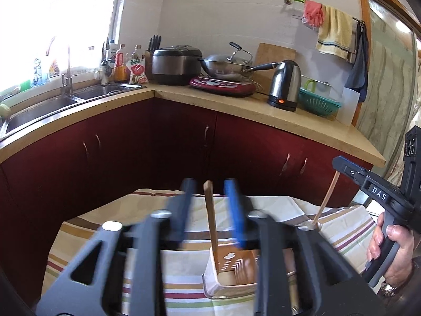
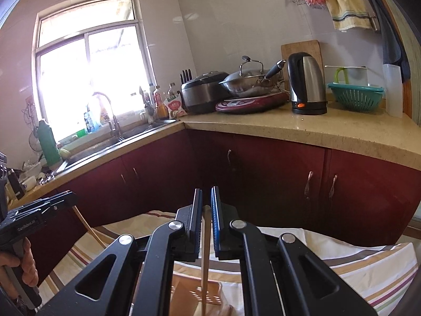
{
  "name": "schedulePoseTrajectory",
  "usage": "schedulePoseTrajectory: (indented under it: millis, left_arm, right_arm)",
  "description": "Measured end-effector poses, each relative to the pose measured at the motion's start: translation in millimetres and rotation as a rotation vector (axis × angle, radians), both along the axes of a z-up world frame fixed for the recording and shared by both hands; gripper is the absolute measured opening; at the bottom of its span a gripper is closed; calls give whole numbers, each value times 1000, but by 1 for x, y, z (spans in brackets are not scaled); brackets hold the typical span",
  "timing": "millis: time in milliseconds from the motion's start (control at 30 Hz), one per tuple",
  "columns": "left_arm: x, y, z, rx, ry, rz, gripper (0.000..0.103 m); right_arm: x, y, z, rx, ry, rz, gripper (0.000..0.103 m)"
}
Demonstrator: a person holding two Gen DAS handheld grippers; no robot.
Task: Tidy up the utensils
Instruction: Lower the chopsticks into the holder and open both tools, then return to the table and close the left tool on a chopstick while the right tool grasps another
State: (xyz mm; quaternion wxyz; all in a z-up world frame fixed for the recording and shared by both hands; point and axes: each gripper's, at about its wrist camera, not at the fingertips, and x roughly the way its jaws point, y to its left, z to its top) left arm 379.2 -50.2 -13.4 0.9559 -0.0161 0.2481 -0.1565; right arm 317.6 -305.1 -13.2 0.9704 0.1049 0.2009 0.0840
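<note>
wooden spatula (image 1: pixel 210 218) stands tilted in a holder (image 1: pixel 231 271) on the striped cloth (image 1: pixel 86 234) | left tongs (image 1: pixel 213 210) open wide, one on each side of its handle, not touching | right tongs (image 2: pixel 206 221) shut tight on a thin wooden stick (image 2: pixel 206 263) | behind: kettle (image 1: pixel 285 85), wok (image 1: pixel 226 65), red cupboards (image 1: pixel 158 144)
</note>
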Motion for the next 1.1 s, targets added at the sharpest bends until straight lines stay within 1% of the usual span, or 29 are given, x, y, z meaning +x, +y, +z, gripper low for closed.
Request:
schedulePoseTrajectory:
  millis: [33, 67, 100, 133, 167, 200, 233, 267, 333, 367, 467, 567, 633, 733, 833, 967, 1100]
  left_arm:
    - [0, 1, 0, -7, -1, 8, 54]
    - [-1, 4, -1, -19, -3, 13, 55]
    - [-1, 5, 0, -24, -3, 15, 55]
    - [-1, 6, -1, -26, -3, 17, 61]
    - [-1, 7, -1, -25, -5, 20, 65]
    - [-2, 8, -1, -25, -9, 23, 66]
    - [-2, 8, -1, -23, -9, 23, 67]
    - [-3, 9, -1, -21, -10, 26, 68]
    - [-7, 11, 0, -21, -18, 37, 76]
    - [-9, 12, 1, -23, -21, 42, 77]
    - [-18, 17, 3, -23, -26, 57, 80]
    - [-35, 23, 3, -25, -38, 71, 82]
    - [-51, 28, 1, -11, -61, 88, 83]
    - [-80, 34, -6, 14, -96, 117, 85]
    - [-111, 43, -19, 12, -113, 153, 85]
    - [-149, 53, -42, -8, -102, 188, 85]
    - [-187, 54, -66, 44, -115, 233, 85]
  right_arm:
    - [0, 0, -1, 2, 4, -5, 8]
    - [0, -1, -2, 0, 8, -6, 9]
    - [2, -1, -3, -4, 10, -8, 13]
    - [1, 0, -3, -10, 10, -15, 21]
    - [1, -1, -4, -14, 8, -20, 27]
    - [-1, -2, -5, -15, 0, -28, 40]
    - [-3, -2, -4, -20, -7, -38, 47]
    - [-4, -2, -3, -27, -12, -43, 48]
    - [-6, -4, -2, -31, -16, -45, 49]
    - [-7, -4, -2, -32, -16, -46, 49]
    - [-17, -6, -1, -40, -21, -51, 50]
    - [-37, -10, 0, -38, -24, -61, 52]
    - [-50, -11, -2, -44, -25, -70, 52]
    - [-80, -10, -11, -82, -25, -99, 52]
    - [-121, -8, -29, -129, -23, -150, 52]
    - [-170, -4, -61, -168, -1, -198, 52]
    - [-214, 1, -93, -205, 22, -229, 52]
